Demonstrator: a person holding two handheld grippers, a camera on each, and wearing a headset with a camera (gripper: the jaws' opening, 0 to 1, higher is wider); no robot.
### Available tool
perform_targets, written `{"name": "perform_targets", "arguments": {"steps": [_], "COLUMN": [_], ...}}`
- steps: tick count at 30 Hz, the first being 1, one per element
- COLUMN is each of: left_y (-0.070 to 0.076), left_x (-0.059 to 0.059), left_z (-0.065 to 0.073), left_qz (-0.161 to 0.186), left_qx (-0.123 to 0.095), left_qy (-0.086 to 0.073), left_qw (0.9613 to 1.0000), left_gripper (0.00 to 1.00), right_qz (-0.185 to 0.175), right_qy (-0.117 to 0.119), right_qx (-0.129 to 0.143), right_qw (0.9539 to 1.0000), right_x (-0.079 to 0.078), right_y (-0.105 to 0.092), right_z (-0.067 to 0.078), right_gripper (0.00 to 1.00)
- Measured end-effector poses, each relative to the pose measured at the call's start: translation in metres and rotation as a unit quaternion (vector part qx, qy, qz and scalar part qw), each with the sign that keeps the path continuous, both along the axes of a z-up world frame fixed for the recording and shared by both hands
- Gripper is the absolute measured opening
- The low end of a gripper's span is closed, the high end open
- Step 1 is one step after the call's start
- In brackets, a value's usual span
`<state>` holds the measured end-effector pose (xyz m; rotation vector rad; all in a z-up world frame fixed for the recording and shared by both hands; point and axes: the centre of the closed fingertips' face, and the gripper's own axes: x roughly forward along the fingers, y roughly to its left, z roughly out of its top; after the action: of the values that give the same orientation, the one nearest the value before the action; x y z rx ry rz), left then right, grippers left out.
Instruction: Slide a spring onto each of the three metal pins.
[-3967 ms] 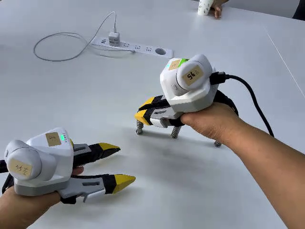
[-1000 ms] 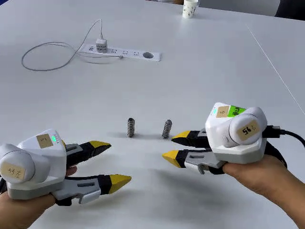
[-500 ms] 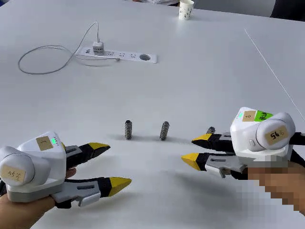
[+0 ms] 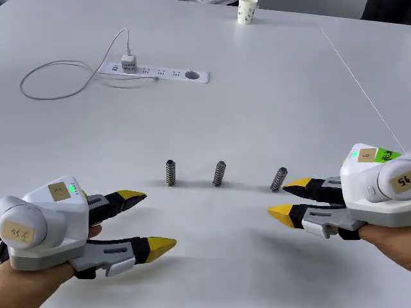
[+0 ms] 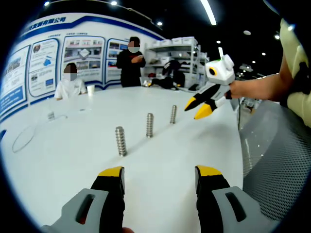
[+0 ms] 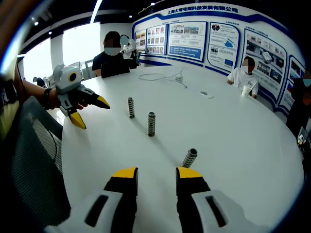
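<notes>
3 grey coiled springs stand in 1 row on the white table (image 4: pixel 270 90), well apart: left spring (image 4: pixel 170 172) upright, middle spring (image 4: pixel 219 174) leaning a touch, and right spring (image 4: pixel 279 179) clearly tilted.

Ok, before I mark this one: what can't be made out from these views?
- Pins: the coils of the left spring, middle spring and right spring cover whatever is inside them, and they are too small in the head view to tell.
- Paper cup: cut off by the head view's top edge.
- Right gripper: its body runs off the head view's right edge.
- Wall posters: the text is too small in the gripper views.
</notes>
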<state>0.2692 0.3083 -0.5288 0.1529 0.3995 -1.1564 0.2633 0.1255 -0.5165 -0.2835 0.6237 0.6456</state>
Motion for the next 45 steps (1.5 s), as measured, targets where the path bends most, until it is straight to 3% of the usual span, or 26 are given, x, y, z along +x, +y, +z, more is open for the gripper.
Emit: {"name": "perform_targets", "arguments": {"steps": [17, 45], "left_y": [0.000, 0.005], "left_x": [0.003, 0.007], "left_z": [0.000, 0.001], "left_qz": [0.003, 0.017], "left_qx": [0.001, -0.004], "left_qy": [0.002, 0.007], "left_qw": [1.0000, 0.9998], "left_gripper": [0.61, 0.65], "right_qz": [-0.034, -0.037], "right_qy": [-0.009, -0.020], "right_qx": [0.010, 0.032], "right_qw": [0.9993, 0.9986], "right_x": [-0.003, -0.006], "right_y": [-0.024, -0.022], "right_z": [0.003, 0.005], "right_gripper": [0.40, 0.53]}}
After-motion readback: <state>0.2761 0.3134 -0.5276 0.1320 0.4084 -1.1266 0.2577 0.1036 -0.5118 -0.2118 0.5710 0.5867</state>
